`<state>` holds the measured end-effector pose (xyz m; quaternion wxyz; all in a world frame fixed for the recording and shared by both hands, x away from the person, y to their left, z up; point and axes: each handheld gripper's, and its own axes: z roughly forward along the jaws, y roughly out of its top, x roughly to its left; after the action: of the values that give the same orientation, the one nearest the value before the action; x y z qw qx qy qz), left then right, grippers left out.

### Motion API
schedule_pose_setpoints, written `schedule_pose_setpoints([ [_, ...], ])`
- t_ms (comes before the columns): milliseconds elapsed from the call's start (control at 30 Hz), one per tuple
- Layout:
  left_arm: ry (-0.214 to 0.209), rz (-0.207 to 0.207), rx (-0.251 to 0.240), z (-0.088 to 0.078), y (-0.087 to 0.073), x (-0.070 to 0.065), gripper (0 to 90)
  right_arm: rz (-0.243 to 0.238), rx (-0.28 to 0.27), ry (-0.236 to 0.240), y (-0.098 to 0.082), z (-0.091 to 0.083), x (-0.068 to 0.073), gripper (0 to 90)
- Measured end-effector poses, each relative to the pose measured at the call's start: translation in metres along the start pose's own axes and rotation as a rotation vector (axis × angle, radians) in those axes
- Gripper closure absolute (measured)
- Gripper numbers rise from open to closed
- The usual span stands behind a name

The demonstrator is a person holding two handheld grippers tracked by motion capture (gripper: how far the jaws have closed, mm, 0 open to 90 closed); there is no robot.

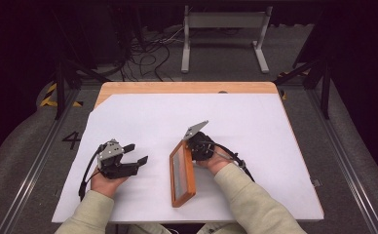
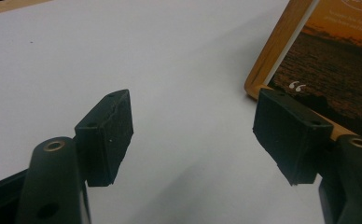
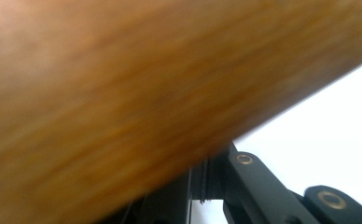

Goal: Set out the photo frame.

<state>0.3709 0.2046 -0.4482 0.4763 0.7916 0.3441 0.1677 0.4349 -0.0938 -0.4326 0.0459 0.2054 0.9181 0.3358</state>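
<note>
A wooden picture frame (image 1: 182,175) stands tilted on its long edge on the white sheet (image 1: 255,126), near the front middle. My right gripper (image 1: 193,146) is at the frame's right side near its far end, shut on the frame. In the right gripper view the blurred wood (image 3: 146,84) lies close over the jaws, which meet at the bottom (image 3: 202,186). My left gripper (image 1: 137,152) rests to the left of the frame, open and apart from it. Nothing is between its pads (image 2: 193,135). The frame's sunset print (image 2: 328,60) shows beyond its right pad.
The white sheet covers a wooden table whose far edge (image 1: 177,87) is bare. Beyond the table a white metal stand (image 1: 223,29) and loose cables (image 1: 148,53) lie on the grey floor. Dark stand legs (image 1: 60,83) flank the table.
</note>
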Motion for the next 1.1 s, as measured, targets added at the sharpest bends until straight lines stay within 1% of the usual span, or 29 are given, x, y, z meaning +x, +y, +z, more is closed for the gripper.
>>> schedule_pose_setpoints([
  [67,0.000,-0.001,-0.002,0.000,0.000,0.000,28.7,0.000,-0.002,-0.002,0.001,0.000,0.000,90.0],
  [133,0.001,-0.002,0.003,0.000,0.000,0.000,28.7,0.009,-0.003,-0.015,0.000,-0.003,-0.001,89.0],
  [200,-0.001,0.005,0.003,0.000,0.000,0.001,28.5,0.017,0.002,-0.048,-0.001,-0.009,-0.001,83.7],
  [233,-0.003,0.006,0.005,0.000,0.000,0.001,28.4,0.030,0.005,-0.065,-0.002,-0.012,-0.002,83.2],
  [300,-0.010,-0.002,0.011,0.001,0.001,0.001,28.3,0.044,0.024,-0.106,-0.003,-0.020,-0.003,82.7],
  [333,-0.011,0.000,0.013,0.001,0.001,0.001,27.9,0.045,0.025,-0.117,-0.004,-0.025,-0.004,81.8],
  [400,-0.014,-0.007,0.015,0.000,0.001,0.003,27.9,0.059,0.020,-0.126,-0.005,-0.035,-0.005,79.2],
  [500,-0.023,-0.020,0.012,0.000,0.001,0.003,27.3,0.055,0.013,-0.138,-0.005,-0.051,-0.004,74.8],
  [533,-0.028,-0.022,0.010,0.001,0.001,0.003,27.0,0.051,0.010,-0.138,-0.005,-0.056,-0.003,73.4],
  [567,-0.040,-0.014,0.009,0.001,0.002,0.004,26.3,0.058,0.009,-0.144,-0.004,-0.061,-0.002,72.5],
  [600,-0.064,-0.018,0.012,0.001,0.002,0.003,25.1,0.057,0.012,-0.148,-0.003,-0.066,-0.001,72.3],
  [633,-0.083,-0.012,0.035,0.001,0.004,0.004,23.9,0.060,0.019,-0.153,-0.002,-0.070,0.000,72.1],
  [667,-0.082,-0.006,0.045,0.001,0.005,0.003,23.7,0.063,0.022,-0.159,-0.002,-0.074,0.001,71.6],
  [700,-0.081,0.005,0.042,0.000,0.006,0.002,23.4,0.068,0.024,-0.160,-0.001,-0.078,0.002,70.8],
  [800,-0.081,-0.005,0.031,-0.001,0.007,0.003,22.7,0.072,0.014,-0.161,0.002,-0.089,0.008,67.3],
  [933,-0.085,-0.011,0.041,-0.001,0.007,0.003,21.6,0.063,-0.009,-0.150,0.007,-0.104,0.018,63.1],
  [967,-0.086,-0.009,0.040,-0.001,0.007,0.003,21.6,0.063,-0.009,-0.150,0.007,-0.104,0.018,63.1],
  [1000,-0.084,-0.004,0.041,0.000,0.007,0.002,21.6,0.054,-0.013,-0.141,0.010,-0.109,0.025,60.9],
  [1033,-0.088,-0.005,0.043,0.000,0.007,0.002,21.6,0.054,-0.013,-0.141,0.010,-0.109,0.025,60.9],
  [1067,-0.084,-0.002,0.044,0.000,0.007,0.000,21.7,0.051,-0.016,-0.135,0.011,-0.111,0.028,59.4],
  [1100,-0.084,0.010,0.051,0.000,0.007,0.000,21.7,0.049,-0.020,-0.128,0.013,-0.113,0.032,57.1],
])
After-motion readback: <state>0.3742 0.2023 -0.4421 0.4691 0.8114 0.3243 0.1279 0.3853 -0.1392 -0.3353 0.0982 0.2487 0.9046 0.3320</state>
